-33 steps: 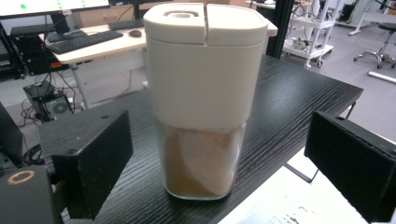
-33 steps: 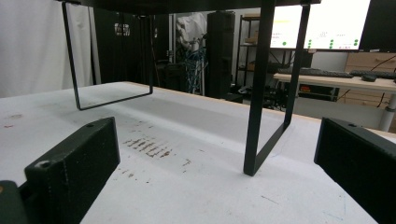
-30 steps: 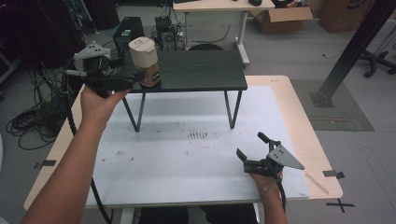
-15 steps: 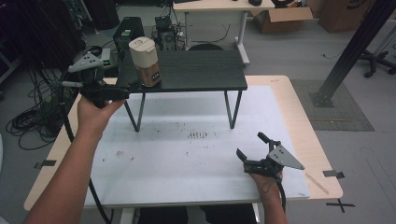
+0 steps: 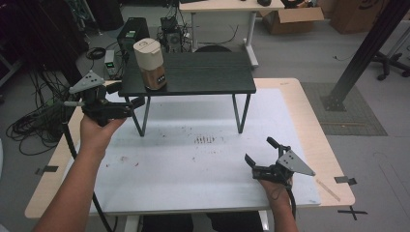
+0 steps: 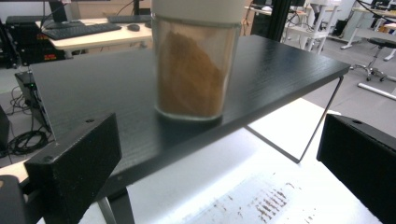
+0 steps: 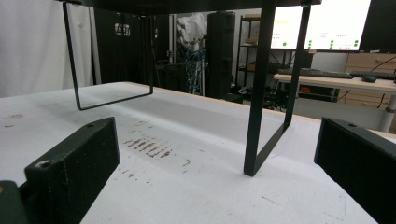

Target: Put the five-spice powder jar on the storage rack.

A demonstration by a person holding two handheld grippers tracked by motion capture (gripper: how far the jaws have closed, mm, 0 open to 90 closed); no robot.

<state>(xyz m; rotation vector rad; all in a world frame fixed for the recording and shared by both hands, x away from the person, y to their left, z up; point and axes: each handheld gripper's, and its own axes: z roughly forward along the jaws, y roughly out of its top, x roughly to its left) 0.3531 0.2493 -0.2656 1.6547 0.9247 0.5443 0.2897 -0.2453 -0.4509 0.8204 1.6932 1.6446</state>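
Note:
A clear jar [image 5: 150,65] with a white lid and brown powder inside stands upright at the left end of the black shelf [image 5: 203,75]. My left gripper [image 5: 127,95] is held just off the shelf's left front corner, a little below its top. Its jaws have just been opening and stand wide, with nothing between them. In the left gripper view the jar [image 6: 194,70] rises straight ahead of the left gripper [image 6: 219,126], beyond the shelf edge [image 6: 280,88]. My right gripper [image 5: 260,151] rests open on the white mat, holding nothing, and looks toward the shelf's legs [image 7: 261,93].
The white mat [image 5: 193,164] under the shelf bears small brown marks [image 5: 205,140]. The shelf stands on thin black wire legs [image 5: 240,113]. Cables and electronics lie on the floor behind the table at the left, and a desk and boxes stand farther back.
My left gripper has come away from the jar, moving left and down off the shelf. The jar stays standing on the shelf. The right gripper has not moved.

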